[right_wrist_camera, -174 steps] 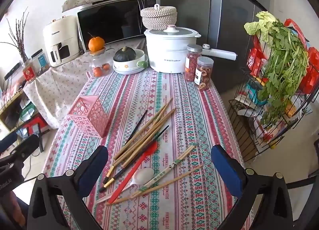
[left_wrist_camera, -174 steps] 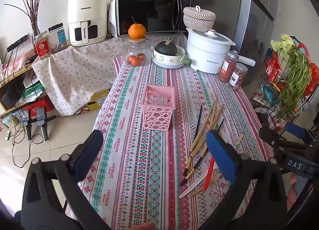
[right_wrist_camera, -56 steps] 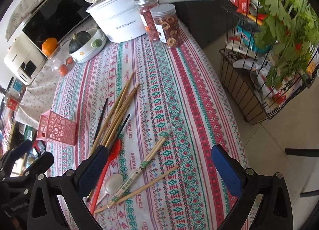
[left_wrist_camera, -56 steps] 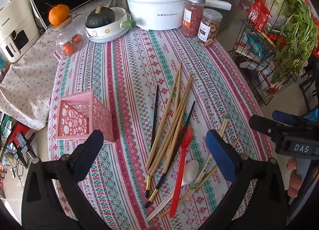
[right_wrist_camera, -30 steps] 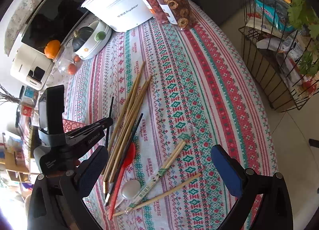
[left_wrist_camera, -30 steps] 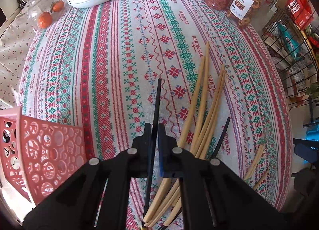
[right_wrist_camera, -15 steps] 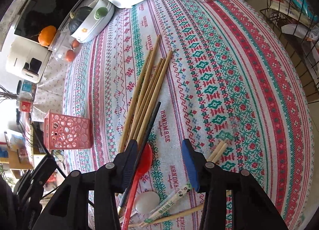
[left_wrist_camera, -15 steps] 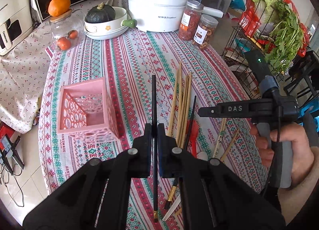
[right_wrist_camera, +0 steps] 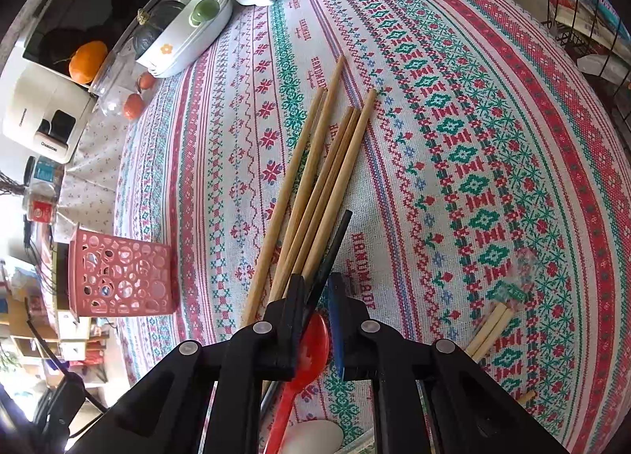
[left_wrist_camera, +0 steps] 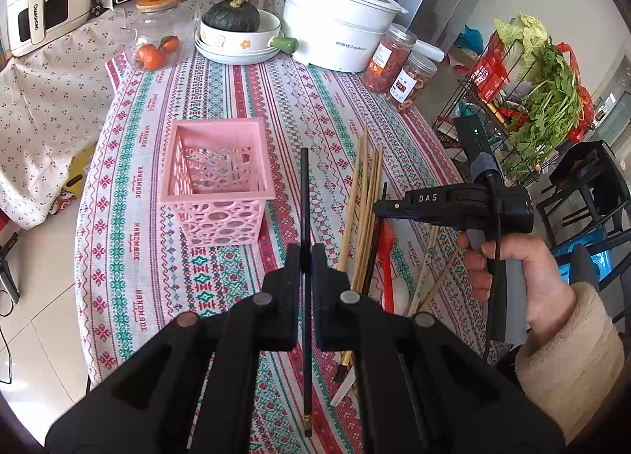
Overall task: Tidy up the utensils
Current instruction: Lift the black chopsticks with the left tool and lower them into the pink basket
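Observation:
My left gripper (left_wrist_camera: 307, 257) is shut on a black chopstick (left_wrist_camera: 304, 194) and holds it above the table, just right of the pink basket (left_wrist_camera: 217, 178). In the right wrist view my right gripper (right_wrist_camera: 317, 288) is low over the utensil pile. Its jaws are closing around a second black chopstick (right_wrist_camera: 335, 241), with a small gap still showing beside the blue pad. Several wooden chopsticks (right_wrist_camera: 327, 162) lie alongside, and a red spoon (right_wrist_camera: 311, 347) and a white spoon (right_wrist_camera: 315, 438) lie under the fingers. A hand (left_wrist_camera: 508, 268) holds the right gripper (left_wrist_camera: 378, 207) at the pile.
A white pot (left_wrist_camera: 339, 36), two snack jars (left_wrist_camera: 390, 60), a bowl with a squash (left_wrist_camera: 236, 32) and a glass jar of oranges (left_wrist_camera: 157, 40) stand at the table's far end. A wire rack with greens (left_wrist_camera: 544, 99) stands off the right edge. Paper-wrapped chopsticks (right_wrist_camera: 489, 328) lie near the right.
My left gripper has lifted the black chopstick off the cloth and carried it towards the pink basket. My right gripper has sunk to the pile and its jaws have narrowed from wide open.

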The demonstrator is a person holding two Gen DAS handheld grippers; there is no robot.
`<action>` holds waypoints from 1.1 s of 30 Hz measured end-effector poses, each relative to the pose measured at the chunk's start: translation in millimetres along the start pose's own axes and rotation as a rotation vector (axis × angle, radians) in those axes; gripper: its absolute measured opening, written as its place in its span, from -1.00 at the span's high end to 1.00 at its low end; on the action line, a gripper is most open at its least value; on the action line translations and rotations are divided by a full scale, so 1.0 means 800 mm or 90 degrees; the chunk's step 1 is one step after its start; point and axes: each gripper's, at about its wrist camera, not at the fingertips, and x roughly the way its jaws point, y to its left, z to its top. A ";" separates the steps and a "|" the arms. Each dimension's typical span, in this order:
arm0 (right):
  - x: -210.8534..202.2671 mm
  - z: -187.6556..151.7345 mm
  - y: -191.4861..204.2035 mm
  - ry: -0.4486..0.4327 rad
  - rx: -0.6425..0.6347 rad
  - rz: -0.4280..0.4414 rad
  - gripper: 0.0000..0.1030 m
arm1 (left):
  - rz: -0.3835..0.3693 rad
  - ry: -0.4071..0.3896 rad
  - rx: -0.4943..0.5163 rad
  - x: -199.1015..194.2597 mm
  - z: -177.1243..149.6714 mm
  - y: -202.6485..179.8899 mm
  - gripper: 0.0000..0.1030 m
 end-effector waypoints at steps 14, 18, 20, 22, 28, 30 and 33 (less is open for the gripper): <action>-0.102 -0.048 0.062 -0.161 -0.109 0.072 0.87 | 0.012 -0.113 -0.018 -0.066 0.002 0.015 0.88; -0.146 -0.075 0.088 -0.226 -0.173 0.076 0.89 | 0.019 -0.174 -0.020 -0.098 0.006 0.016 0.88; -0.166 -0.086 0.099 -0.256 -0.202 0.075 0.89 | 0.016 -0.199 -0.026 -0.110 0.008 0.018 0.88; -0.182 -0.096 0.108 -0.282 -0.223 0.073 0.90 | 0.012 -0.219 -0.033 -0.119 0.012 0.020 0.88; -0.230 -0.114 0.130 -0.358 -0.270 0.073 0.90 | 0.004 -0.314 -0.048 -0.150 0.021 0.023 0.88; -0.244 -0.114 0.140 -0.381 -0.279 0.078 0.90 | 0.007 -0.346 -0.051 -0.160 0.027 0.023 0.88; -0.263 -0.113 0.156 -0.405 -0.295 0.087 0.90 | 0.020 -0.382 -0.053 -0.167 0.035 0.025 0.88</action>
